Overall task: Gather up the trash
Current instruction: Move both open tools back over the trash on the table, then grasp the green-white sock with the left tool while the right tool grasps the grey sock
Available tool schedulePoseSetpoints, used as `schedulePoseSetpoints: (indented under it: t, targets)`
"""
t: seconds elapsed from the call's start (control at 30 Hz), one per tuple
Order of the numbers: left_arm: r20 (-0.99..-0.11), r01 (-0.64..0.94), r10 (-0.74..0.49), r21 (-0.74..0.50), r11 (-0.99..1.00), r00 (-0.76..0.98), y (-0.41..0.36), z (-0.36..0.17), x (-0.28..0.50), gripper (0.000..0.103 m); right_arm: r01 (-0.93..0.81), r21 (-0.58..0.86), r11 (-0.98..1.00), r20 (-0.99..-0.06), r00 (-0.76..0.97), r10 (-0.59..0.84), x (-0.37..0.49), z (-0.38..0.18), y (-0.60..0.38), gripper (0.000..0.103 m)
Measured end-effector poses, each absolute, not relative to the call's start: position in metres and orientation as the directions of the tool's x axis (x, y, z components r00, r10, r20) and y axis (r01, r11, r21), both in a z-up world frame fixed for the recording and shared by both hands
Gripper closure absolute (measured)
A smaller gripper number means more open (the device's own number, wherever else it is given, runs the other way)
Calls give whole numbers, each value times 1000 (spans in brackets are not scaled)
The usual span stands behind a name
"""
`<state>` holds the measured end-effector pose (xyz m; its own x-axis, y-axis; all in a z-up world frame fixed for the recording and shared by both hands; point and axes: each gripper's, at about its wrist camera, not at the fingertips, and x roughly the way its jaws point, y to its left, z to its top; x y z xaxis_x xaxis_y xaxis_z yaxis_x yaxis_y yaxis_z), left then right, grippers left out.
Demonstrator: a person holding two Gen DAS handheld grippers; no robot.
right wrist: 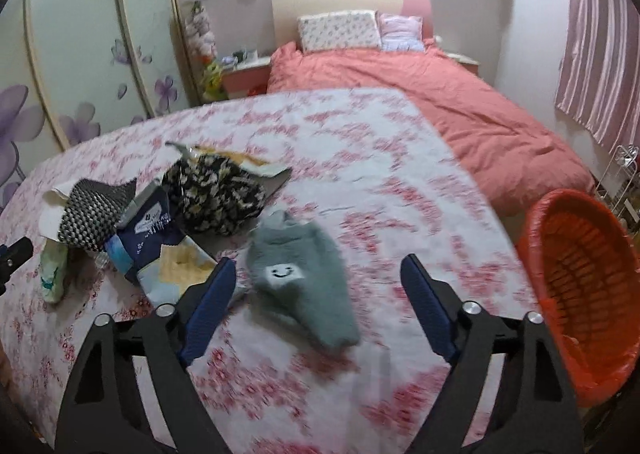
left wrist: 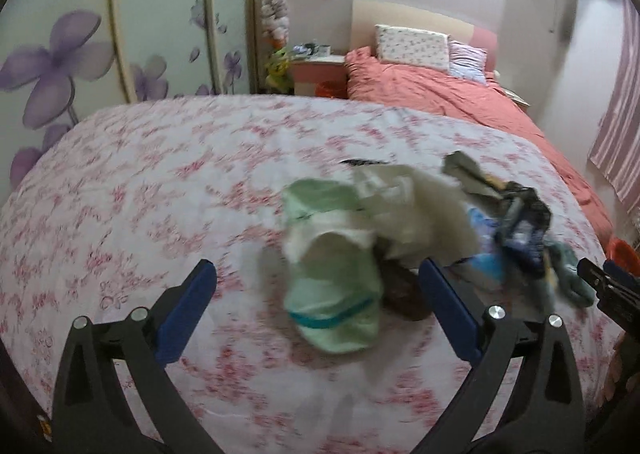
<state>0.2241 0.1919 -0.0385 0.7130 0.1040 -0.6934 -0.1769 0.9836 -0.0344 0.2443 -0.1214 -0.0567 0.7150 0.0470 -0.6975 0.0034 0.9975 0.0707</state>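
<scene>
In the left wrist view, the left gripper (left wrist: 316, 286) hangs over a table covered by a pink-flowered cloth (left wrist: 140, 181), its blue-padded jaws spread wide and gripping nothing. A pale green sock (left wrist: 332, 294) lies on the cloth between the two jaws, apart from both pads, with a dark brown item (left wrist: 404, 290) tucked just beside it on the right. Just behind the green sock sits a heap of trash: a crumpled cream-white piece (left wrist: 412, 209), and to the right of that a dark, blurred tangle of wrappers (left wrist: 520, 225) that is too smeared to tell apart. At the right edge of this view, well right of the green sock, the black tip of the right gripper (left wrist: 600, 282) shows. Beyond the table stands a bed with a salmon cover (left wrist: 440, 93). In the right wrist view, the right gripper (right wrist: 318, 286) also has its jaws spread, with nothing pinched. A grey-green fuzzy sock (right wrist: 308, 274) with a small smiley patch lies on the cloth between the jaws, nearer the left pad, touching neither that I can see. Left of the fuzzy sock sits the pile: a dark blue packet (right wrist: 152, 230), a black floral cloth (right wrist: 220, 193) and a checkered piece (right wrist: 92, 213). Well right of the fuzzy sock, beside the table edge, stands an orange basket (right wrist: 576, 254).
</scene>
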Motion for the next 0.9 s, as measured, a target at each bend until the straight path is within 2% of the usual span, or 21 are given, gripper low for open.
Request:
schedulePoseSetpoints:
  t: [0.2,0.33,0.4,0.43,0.5,0.6,0.77,0.9]
  targets:
    - [-721,-189,76,-77,979,689,208,-55,229,4,24,114,993,-751,657,71,259,-69,-122,26]
    - [-732,-180,68,-75,981,678,204,-61,234,4,17,116,993,-765,639,78,260,-71,-119,34]
    - [-738,-176,63,-77,981,672,202,-63,238,4,18,93,995,-766,640,60,258,-71,-116,46]
    - [-741,-174,60,-78,982,668,200,-64,239,4,20,83,996,-767,640,51,257,-71,-115,49]
    - [-746,-171,61,-71,983,663,197,-66,242,4,26,82,996,-765,642,47,255,-70,-117,63]
    - [-751,-177,68,-66,982,657,195,-69,248,8,40,98,994,-763,644,50,253,-69,-122,72]
    - [-753,-184,74,-63,981,654,192,-69,259,14,42,108,993,-763,644,56,252,-69,-125,74]
    - [-766,-193,83,-55,980,637,191,-74,266,22,41,109,993,-763,644,57,253,-69,-125,74]
